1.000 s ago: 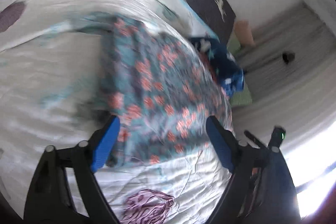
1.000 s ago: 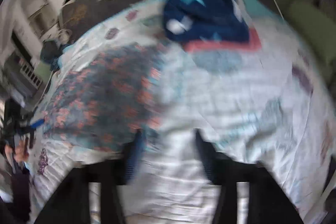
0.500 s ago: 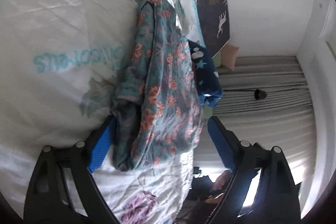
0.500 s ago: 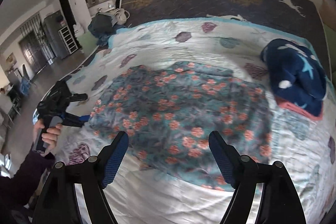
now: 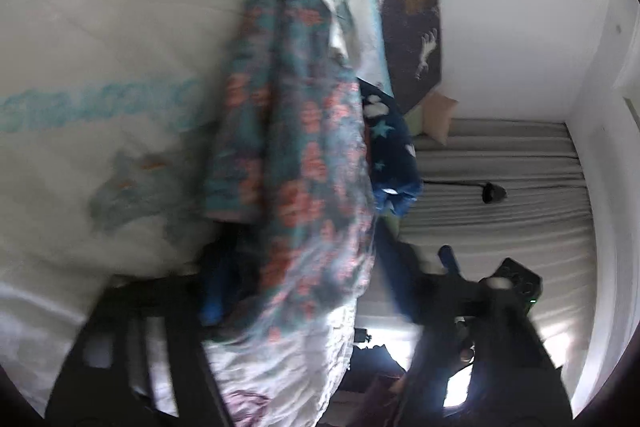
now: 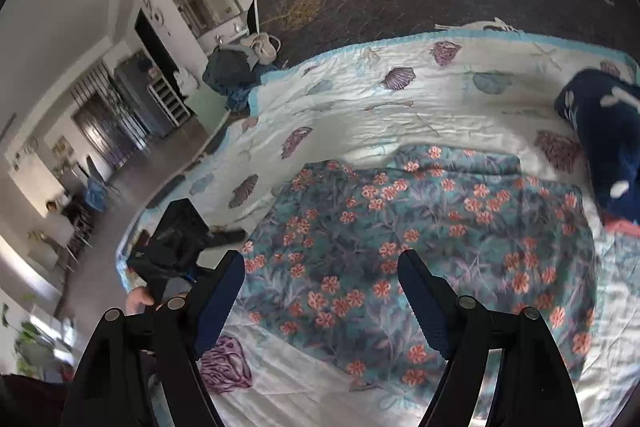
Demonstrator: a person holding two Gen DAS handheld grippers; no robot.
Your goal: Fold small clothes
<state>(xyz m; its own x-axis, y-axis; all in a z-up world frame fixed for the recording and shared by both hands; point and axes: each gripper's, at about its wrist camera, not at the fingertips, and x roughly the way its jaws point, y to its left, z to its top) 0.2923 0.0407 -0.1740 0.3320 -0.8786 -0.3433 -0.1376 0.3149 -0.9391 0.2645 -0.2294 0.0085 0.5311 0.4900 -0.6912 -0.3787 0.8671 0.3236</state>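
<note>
1. Left gripper (image 5: 296, 279): jaws closing around the near edge of the floral garment (image 6: 420, 239), which lies between them, to secure a fold corner.
2. Right gripper (image 6: 322, 299): wide open, empty, above the garment.
3. Garment lies spread on the bed (image 6: 360, 107).

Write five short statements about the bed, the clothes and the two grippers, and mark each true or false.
1. The floral garment lies on the bedspread. True.
2. The right gripper is clamped on cloth. False: its jaws stand open with nothing between them.
3. The dark blue starred garment lies beside the floral one. True.
4. The bedspread is plain. False: it bears shell prints.
5. The left gripper has floral cloth between its closing jaws. True.
</note>
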